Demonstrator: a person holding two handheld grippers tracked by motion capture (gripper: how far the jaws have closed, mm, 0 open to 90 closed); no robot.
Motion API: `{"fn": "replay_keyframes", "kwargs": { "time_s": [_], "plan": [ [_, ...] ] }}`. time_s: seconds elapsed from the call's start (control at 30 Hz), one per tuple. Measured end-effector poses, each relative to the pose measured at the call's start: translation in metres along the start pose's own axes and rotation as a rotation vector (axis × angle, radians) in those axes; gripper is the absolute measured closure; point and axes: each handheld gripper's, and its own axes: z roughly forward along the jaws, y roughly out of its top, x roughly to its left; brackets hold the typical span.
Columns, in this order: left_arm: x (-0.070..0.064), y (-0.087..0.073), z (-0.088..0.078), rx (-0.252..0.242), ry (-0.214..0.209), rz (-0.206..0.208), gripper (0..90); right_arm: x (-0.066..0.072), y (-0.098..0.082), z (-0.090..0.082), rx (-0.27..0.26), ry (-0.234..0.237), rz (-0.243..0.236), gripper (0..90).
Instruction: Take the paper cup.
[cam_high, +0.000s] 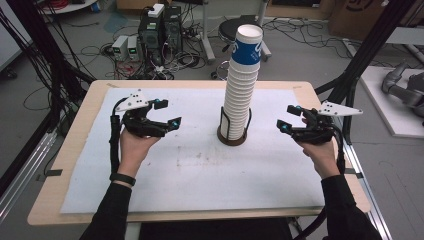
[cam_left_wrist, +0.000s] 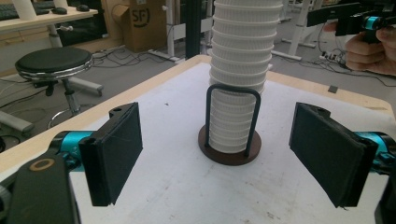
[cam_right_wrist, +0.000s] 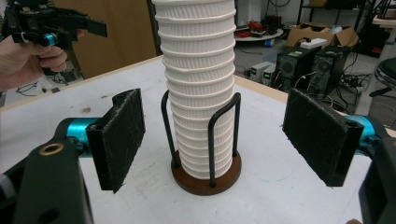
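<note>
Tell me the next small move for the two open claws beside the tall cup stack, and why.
Probably raise the right claw toward the blue-banded top paper cup. Both claws, the left claw included, are open and empty, apart from the tall white ribbed cup stack in its black wire holder.

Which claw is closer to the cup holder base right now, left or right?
Right, narrowly. The right claw hovers open just right of the cup holder base; the left claw hovers open slightly farther off on the opposite side. Neither touches it.
</note>
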Motion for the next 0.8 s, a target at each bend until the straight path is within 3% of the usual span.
{"fn": "replay_keyframes", "kwargs": {
  "time_s": [0.57, 0.8],
  "plan": [
    [-0.001, 0.002, 0.0, 0.01, -0.03, -0.014, 16.9, 0.002, 0.005, 0.004, -0.01, -0.002, -0.016, 21.1],
    [-0.001, 0.003, -0.001, 0.008, -0.037, -0.023, 15.6, 0.005, 0.018, 0.007, -0.048, 0.007, -0.025, 21.0]
  ]
}}
